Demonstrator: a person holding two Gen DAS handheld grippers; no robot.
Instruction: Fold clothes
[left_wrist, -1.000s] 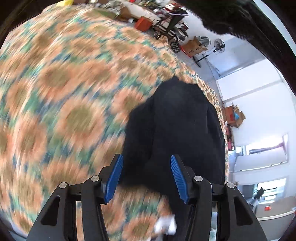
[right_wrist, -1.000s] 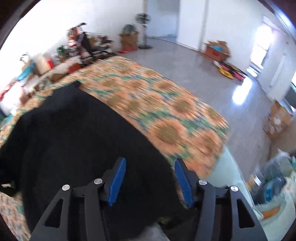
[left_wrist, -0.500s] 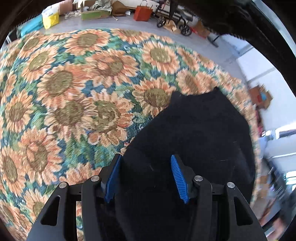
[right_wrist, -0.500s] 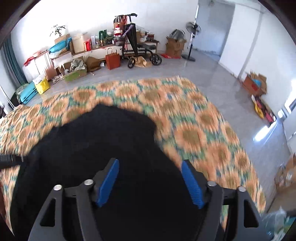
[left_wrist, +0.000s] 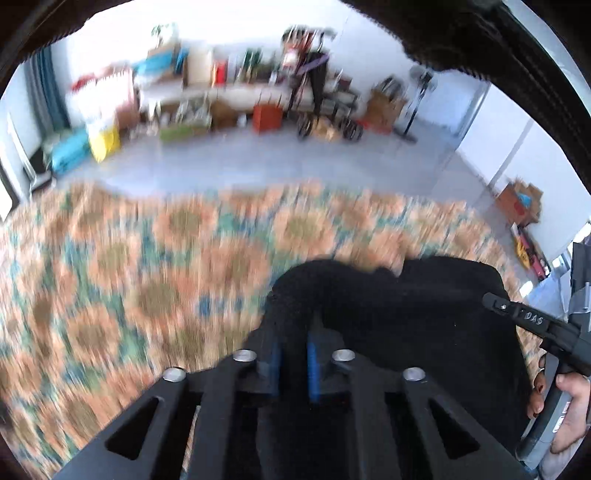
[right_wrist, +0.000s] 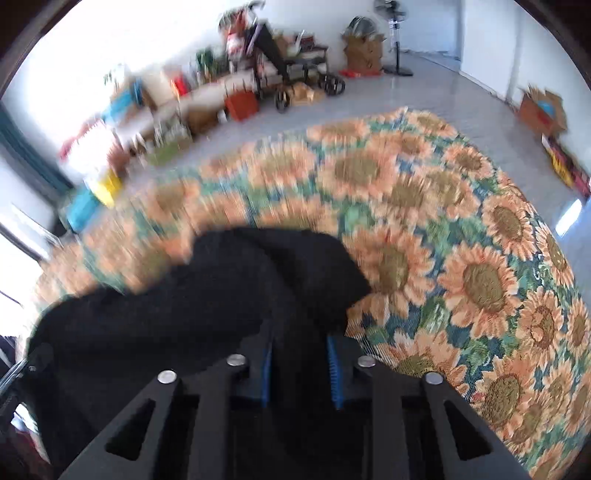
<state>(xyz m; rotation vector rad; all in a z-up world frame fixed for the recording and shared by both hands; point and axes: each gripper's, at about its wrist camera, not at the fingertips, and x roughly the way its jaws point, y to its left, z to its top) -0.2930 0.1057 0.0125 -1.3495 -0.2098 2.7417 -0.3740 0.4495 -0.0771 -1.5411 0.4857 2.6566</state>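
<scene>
Left wrist view: left gripper (left_wrist: 294, 354) has just closed, pinching black garment (left_wrist: 424, 317), right gripper (right_wrist: 300, 363) likewise clamped on cloth, garment bunched near sunflower-covered bed's (right_wrist: 480, 280) near edge; thin pinches may slip if lifted unevenly, spoiling the fold.

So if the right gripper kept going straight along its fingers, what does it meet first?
The black garment already bunched between its fingers; past that fold, probably the sunflower cover, though depth is unclear.
</scene>
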